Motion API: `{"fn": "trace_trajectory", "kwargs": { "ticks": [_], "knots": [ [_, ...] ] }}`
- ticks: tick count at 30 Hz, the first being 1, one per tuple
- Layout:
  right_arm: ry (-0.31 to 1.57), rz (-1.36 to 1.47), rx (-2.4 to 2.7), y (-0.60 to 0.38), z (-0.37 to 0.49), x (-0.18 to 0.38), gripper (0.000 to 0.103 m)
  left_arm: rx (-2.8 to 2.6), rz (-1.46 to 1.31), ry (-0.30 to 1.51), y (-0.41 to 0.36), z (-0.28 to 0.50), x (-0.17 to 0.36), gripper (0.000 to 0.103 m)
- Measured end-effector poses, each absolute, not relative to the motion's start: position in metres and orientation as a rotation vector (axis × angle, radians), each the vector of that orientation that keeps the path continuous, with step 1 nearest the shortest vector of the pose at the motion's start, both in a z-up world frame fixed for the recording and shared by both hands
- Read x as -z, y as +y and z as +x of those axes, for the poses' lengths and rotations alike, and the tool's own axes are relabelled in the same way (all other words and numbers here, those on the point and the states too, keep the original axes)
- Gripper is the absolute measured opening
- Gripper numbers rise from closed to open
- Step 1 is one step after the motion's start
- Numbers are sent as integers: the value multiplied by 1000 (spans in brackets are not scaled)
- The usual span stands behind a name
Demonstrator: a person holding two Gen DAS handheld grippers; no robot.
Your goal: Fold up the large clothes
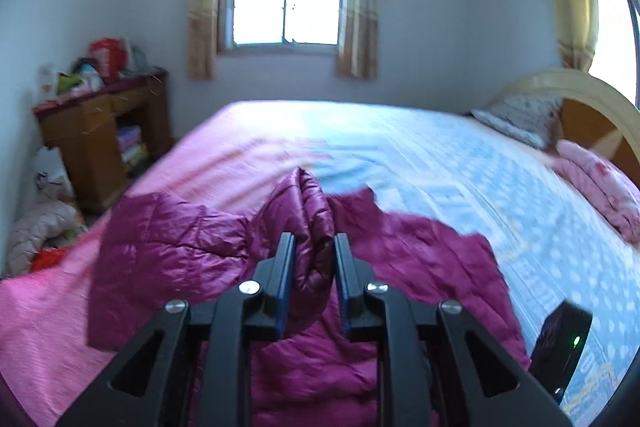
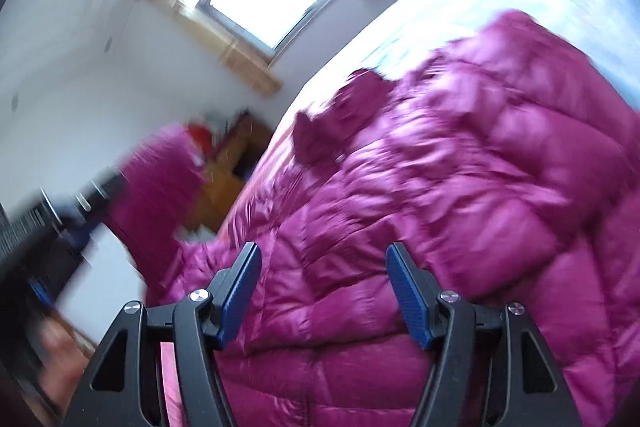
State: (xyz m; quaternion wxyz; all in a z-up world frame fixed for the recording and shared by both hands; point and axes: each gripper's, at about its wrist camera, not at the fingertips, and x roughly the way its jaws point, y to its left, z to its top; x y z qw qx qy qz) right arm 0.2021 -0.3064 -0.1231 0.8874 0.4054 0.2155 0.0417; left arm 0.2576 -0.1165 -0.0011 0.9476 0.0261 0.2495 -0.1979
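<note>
A shiny magenta quilted jacket (image 1: 168,247) lies spread over the near part of the bed. My left gripper (image 1: 313,239) is shut on a bunched fold of it, and the fabric rises in a ridge between the pads. In the right wrist view the jacket (image 2: 460,167) fills most of the picture, blurred. My right gripper (image 2: 323,250) stands open just above its quilted surface, with nothing pinched between the blue pads (image 2: 240,291). At the left of that view the left gripper (image 2: 90,197) holds up a raised part of the jacket (image 2: 160,179).
The bed sheet (image 1: 440,155) is pink on the left and pale blue on the right. Pillows (image 1: 520,119) and a folded pink blanket (image 1: 600,183) lie by the headboard. A cluttered wooden desk (image 1: 100,131) and a clothes pile (image 1: 40,227) stand left. A black device (image 1: 560,343) with a green light sits near right.
</note>
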Motion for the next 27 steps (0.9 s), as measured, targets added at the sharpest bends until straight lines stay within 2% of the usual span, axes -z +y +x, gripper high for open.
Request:
{"fn": "trace_trajectory", "kwargs": {
  "ticks": [3,5,7,8,15,19,22,24,27],
  "knots": [
    [424,867,-81,-311,199,123,66,459,70,614,-125,257,30,18],
    [447,840,-68,-306,202,122,64,463,-19,646,-108,256,33,31],
    [442,846,-69,-306,203,122,64,492,-85,712,-92,265,29,78],
    [439,857,-73,-306,204,123,64,480,-112,720,-78,263,26,83],
    [432,877,-81,-311,200,126,64,253,-164,614,4,236,33,90],
    [450,916,-109,-323,197,128,64,125,-172,672,35,246,61,91],
    [535,918,-127,-326,201,122,64,54,-165,710,39,250,85,91],
    [513,974,-158,-331,195,113,64,64,-208,776,41,255,98,90],
    [474,942,-202,-328,194,89,66,71,-254,760,40,255,97,93]
  ]
}}
